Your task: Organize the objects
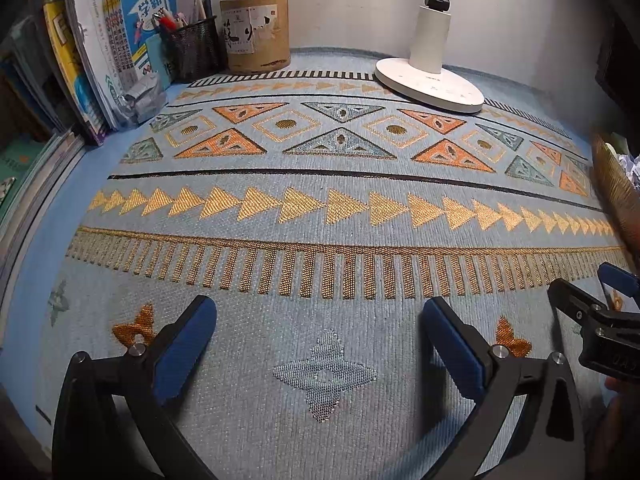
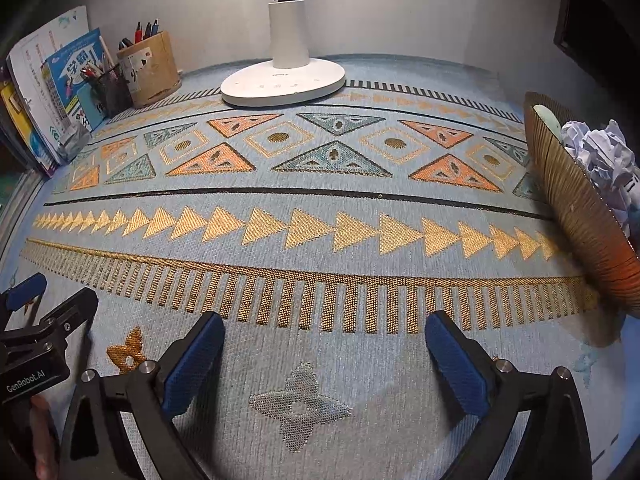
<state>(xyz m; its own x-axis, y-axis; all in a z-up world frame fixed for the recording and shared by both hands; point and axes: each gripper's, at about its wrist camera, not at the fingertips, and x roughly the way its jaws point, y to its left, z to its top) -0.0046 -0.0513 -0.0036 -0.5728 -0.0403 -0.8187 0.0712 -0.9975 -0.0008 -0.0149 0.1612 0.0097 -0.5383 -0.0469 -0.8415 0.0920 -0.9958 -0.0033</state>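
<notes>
Both grippers hover low over a patterned blue and orange table cloth (image 1: 320,208). My left gripper (image 1: 320,320) stands open with nothing between its blue pads. My right gripper (image 2: 324,340) is open too, wide and empty. At the right stands a ribbed brown basket (image 2: 576,208) holding crumpled white paper (image 2: 600,152); its edge shows in the left wrist view as the basket (image 1: 616,184). At the back left are a cardboard pen holder (image 1: 256,32) with pens, a black mesh pen cup (image 1: 192,50) and a row of upright books (image 1: 116,40).
A white desk lamp's base (image 1: 428,84) stands at the back against the wall, also seen as the lamp base (image 2: 280,84). A crumpled silvery wrapper (image 1: 144,96) lies by the books. A person's hand shows at the left gripper's body (image 2: 40,432).
</notes>
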